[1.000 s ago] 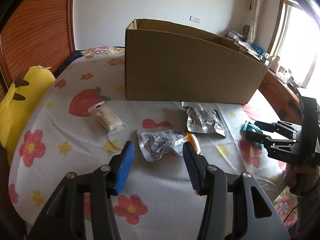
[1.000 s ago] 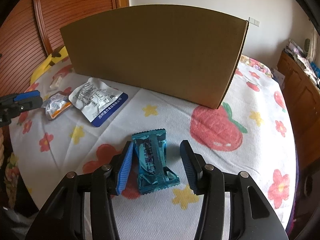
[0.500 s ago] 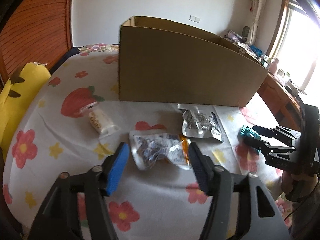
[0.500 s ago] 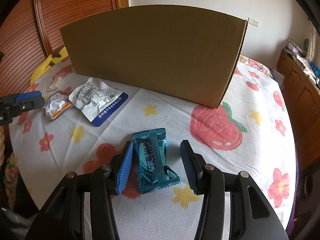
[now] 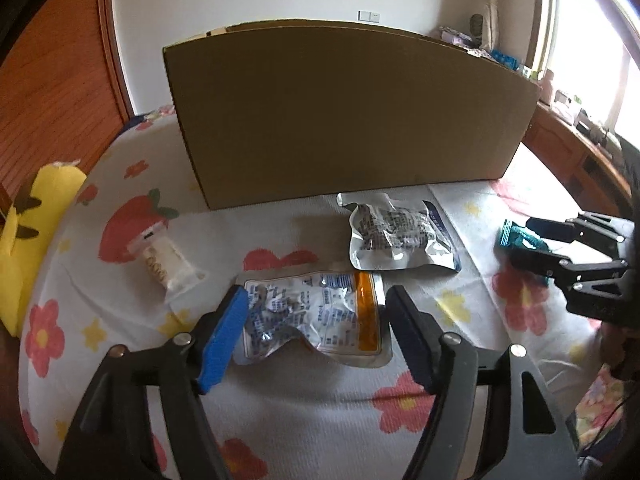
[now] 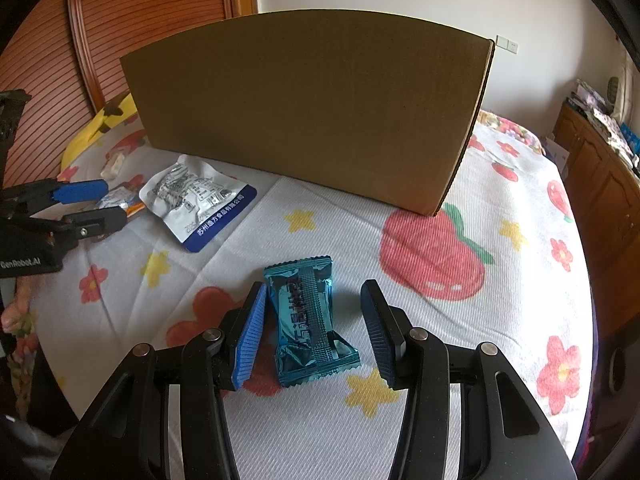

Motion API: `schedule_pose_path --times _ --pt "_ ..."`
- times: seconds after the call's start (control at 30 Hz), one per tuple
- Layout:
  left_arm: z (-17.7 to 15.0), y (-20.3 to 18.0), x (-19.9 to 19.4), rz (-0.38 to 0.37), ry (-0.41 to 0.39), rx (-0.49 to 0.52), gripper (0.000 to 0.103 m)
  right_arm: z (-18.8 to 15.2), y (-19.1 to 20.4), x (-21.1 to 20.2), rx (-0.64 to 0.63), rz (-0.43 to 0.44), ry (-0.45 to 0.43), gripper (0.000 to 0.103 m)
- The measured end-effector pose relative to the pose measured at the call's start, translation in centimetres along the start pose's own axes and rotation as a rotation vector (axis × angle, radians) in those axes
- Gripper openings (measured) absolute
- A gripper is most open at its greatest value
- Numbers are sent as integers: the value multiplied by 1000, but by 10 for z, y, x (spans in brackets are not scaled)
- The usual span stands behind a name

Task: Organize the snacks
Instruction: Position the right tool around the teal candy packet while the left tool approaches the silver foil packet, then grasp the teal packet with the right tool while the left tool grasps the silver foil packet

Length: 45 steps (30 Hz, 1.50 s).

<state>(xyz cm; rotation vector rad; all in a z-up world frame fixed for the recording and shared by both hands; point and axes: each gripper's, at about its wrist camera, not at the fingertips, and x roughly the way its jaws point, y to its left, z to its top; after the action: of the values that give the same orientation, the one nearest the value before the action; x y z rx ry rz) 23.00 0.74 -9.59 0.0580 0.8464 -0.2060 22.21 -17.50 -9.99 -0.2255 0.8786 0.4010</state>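
Straddling a crinkled silver foil pouch with an orange end [image 5: 316, 312], left gripper [image 5: 316, 334] spread wide, nothing clamped, pads just beside the pouch's short edges. Pouch long axis crosswise to those fingers, parallel to the front wall of the large brown cardboard box [image 5: 344, 120], on the flowered white bedspread [image 5: 320, 400] in front of it. Right gripper [image 6: 312, 334] likewise released, flanking a teal foil candy wrapper [image 6: 310, 320] whose long axis ran along its fingers, toward the box; blue pad [image 6: 250, 340] nearly touching, dark pad apart. Counted in front of the box: four snacks, namely the orange-ended pouch, one silver pouch with a blue strip [image 5: 396, 236], one small clear-wrapped biscuit pack [image 5: 164, 262], one teal wrapper. One box, two grippers, each nearest its own packet.
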Motion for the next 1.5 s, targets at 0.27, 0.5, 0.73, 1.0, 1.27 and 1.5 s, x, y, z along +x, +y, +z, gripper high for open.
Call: schedule_pose_path --times 0.27,0.5,0.73,1.0,1.27,1.5 --pt "2 0 5 37 9 27 81 0 1 0 -1 8 -1 50" --pt "2 8 15 34 53 2 87 -1 -1 -1 6 18 -4 50" --pt "3 11 16 26 56 2 89 -1 -2 -2 4 23 -6 51" --pt "1 9 15 16 57 7 87 -2 -1 -2 3 22 -6 51" --pt "-12 2 1 -22 43 44 83 -2 -1 -2 5 24 -6 51" --pt "-18 -5 -22 -64 -12 34 83 -2 -1 -2 3 22 -6 51"
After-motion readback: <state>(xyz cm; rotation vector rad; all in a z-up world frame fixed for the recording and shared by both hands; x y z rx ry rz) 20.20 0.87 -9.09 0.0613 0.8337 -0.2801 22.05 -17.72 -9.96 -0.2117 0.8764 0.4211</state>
